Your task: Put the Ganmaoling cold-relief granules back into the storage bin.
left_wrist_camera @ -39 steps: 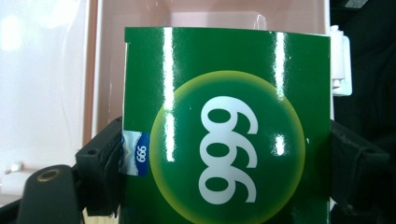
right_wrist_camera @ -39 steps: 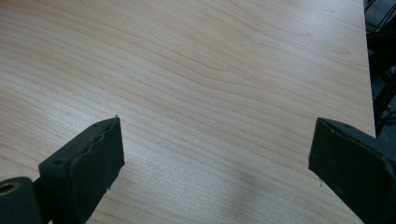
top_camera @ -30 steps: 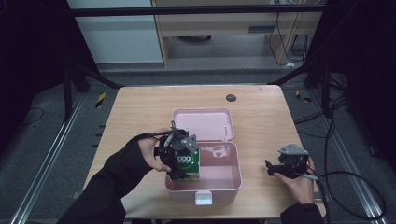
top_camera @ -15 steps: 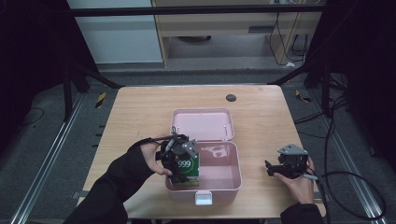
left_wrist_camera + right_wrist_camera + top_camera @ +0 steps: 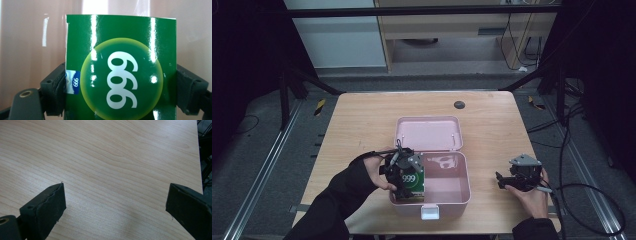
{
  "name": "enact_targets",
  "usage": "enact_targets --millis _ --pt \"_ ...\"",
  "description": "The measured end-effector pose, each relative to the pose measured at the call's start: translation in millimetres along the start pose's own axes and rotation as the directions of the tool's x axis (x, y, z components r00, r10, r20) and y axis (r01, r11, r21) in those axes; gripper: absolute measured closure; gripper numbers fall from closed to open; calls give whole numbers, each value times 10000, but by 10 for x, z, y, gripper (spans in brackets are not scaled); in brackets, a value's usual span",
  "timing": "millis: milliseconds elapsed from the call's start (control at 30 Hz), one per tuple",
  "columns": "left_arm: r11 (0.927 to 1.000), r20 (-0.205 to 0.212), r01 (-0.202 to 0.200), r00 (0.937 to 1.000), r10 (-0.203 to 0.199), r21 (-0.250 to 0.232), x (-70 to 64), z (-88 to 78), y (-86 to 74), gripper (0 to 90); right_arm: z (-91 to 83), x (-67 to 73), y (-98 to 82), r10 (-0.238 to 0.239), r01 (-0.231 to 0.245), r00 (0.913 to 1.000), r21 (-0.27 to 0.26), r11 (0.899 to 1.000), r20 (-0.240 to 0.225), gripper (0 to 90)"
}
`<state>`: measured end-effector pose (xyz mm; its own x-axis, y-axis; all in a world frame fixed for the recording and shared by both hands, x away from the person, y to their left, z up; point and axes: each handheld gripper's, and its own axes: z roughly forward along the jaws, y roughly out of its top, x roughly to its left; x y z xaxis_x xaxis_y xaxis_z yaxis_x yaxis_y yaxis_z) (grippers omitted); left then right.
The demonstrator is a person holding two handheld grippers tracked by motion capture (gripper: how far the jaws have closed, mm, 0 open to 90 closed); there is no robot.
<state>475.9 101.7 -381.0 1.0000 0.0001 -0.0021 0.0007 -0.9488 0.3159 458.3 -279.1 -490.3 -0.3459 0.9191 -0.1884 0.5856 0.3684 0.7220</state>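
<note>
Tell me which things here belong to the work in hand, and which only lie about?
In the work:
- green box, held by the left hand-held gripper
- pink case, lid open

Only lying about:
- right hand-held gripper, open over bare table
- small dark disc

On the table an open box stands near the front edge, about in the middle, with its lid lying back behind it. The carton is in the left end of the box, between the jaws of the left gripper. The right gripper is to the right of the box, well apart from it. A small round disc lies behind the lid, near the far edge.
</note>
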Motion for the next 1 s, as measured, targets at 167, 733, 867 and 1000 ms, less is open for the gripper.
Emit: enact_targets --millis 167,733,867,1000 --pt "10000 -30 -20 10000 20 75 -3 22 -2 145 -2 0 1 9 -9 10000 -7 10000 5 31" --pt "9967 -330 183 9992 -210 -794 -13 -198 -60 143 -1 2 4 7 -7 10000 27 10000 -32 24" --pt "9866 -609 139 9979 -241 -1628 -55 -382 -91 169 -4 -7 2 35 -35 10000 27 10000 -2 24" --pt "9750 -1094 230 9928 -482 -2208 -91 -589 -172 201 -6 -6 1 80 -80 10000 57 10000 -14 24"
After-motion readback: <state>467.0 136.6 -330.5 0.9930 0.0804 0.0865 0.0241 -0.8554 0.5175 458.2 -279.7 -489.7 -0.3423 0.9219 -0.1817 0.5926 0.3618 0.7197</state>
